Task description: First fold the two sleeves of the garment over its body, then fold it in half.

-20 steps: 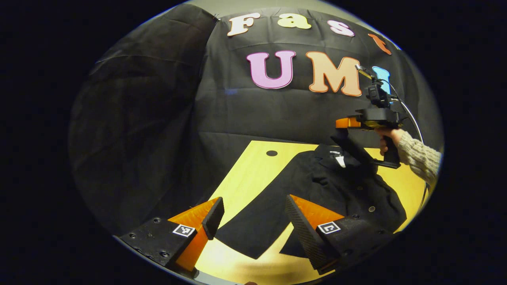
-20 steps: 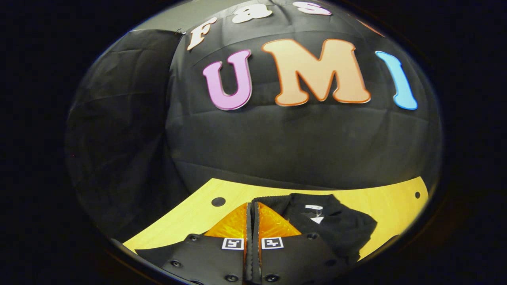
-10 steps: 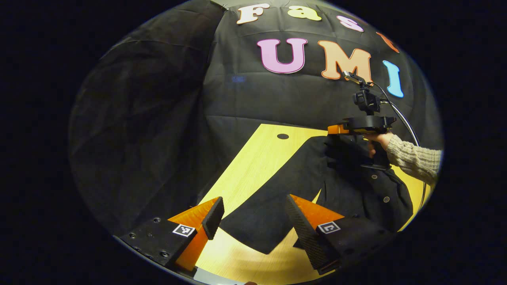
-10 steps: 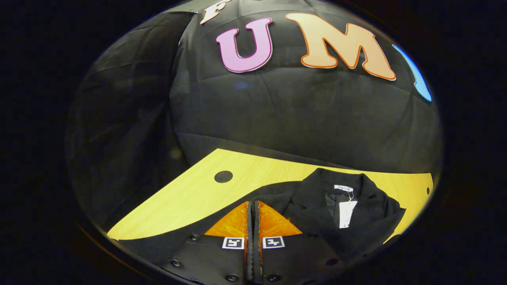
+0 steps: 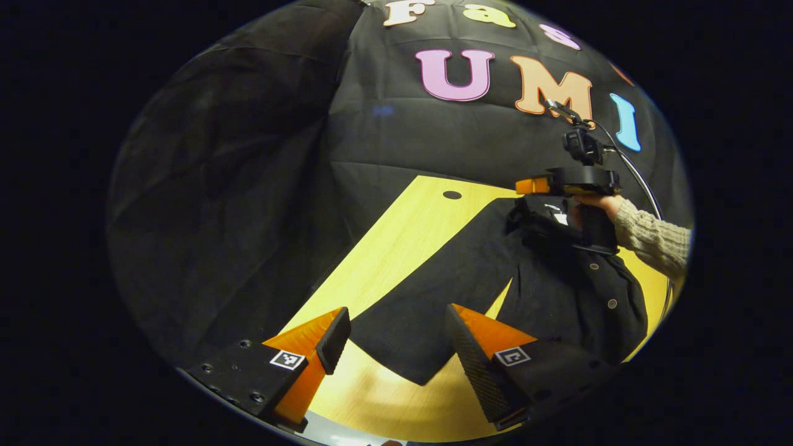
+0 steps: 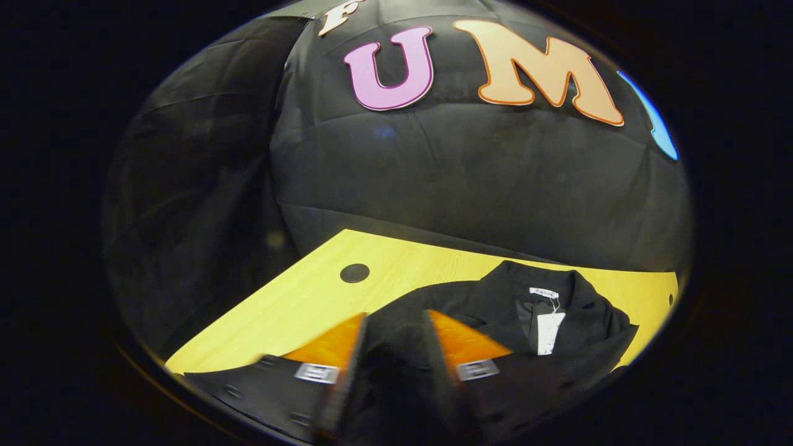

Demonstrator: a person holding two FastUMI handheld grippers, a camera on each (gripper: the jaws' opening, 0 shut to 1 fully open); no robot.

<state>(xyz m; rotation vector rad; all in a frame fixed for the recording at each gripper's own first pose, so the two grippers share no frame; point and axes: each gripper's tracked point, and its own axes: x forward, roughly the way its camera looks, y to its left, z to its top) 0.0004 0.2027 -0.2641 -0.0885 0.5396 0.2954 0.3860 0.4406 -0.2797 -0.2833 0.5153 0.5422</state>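
Garment [image 6: 495, 310] black, on table [image 6: 297, 310] | neck label [image 6: 544, 292] unreadable | hangtag [image 6: 548, 333] blank

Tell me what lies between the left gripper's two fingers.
In the left gripper view, the open left gripper frames the cuff end of the black jacket's sleeve, lying flat on the yellow wooden table beneath it.

beige knit sleeve [image 5: 650, 232], square-marked claw [image 5: 396, 347]

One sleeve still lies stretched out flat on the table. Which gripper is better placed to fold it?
Left. The left gripper hangs open right over that sleeve's cuff; the right gripper is up by the collar.
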